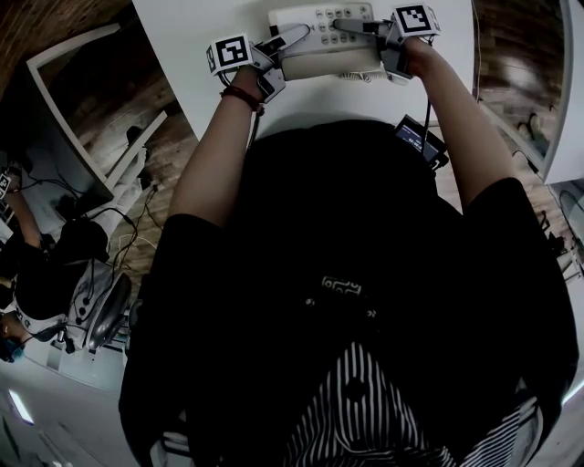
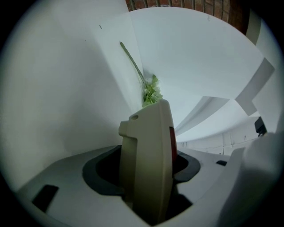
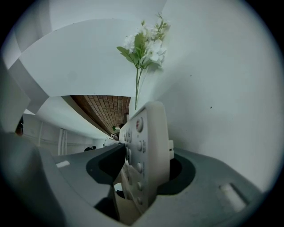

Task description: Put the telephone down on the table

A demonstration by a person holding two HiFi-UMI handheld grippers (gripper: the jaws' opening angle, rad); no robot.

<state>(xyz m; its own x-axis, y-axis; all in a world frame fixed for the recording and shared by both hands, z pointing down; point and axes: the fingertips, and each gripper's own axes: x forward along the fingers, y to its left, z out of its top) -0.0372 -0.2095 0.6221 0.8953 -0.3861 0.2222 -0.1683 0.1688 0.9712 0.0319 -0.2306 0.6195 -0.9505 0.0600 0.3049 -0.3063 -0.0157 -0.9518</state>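
Note:
A cream telephone (image 1: pixel 321 38) with a keypad lies flat at the far side of the white table (image 1: pixel 210 18), its handset along the near edge. My left gripper (image 1: pixel 290 38) holds its left end and my right gripper (image 1: pixel 354 25) reaches over its right end. In the left gripper view the telephone's edge (image 2: pixel 148 146) stands upright between the jaws of the left gripper (image 2: pixel 146 166), which sit against it. In the right gripper view the keypad end (image 3: pixel 148 142) fills the gap of the right gripper (image 3: pixel 146 170), with the jaws close against both faces.
A stem of white flowers (image 3: pixel 146 44) stands beyond the telephone, and shows in the left gripper view as green leaves (image 2: pixel 151 92). A coiled cord (image 1: pixel 360 77) lies by the handset. A small dark device (image 1: pixel 420 141) hangs at the person's right side. Wooden floor surrounds the table.

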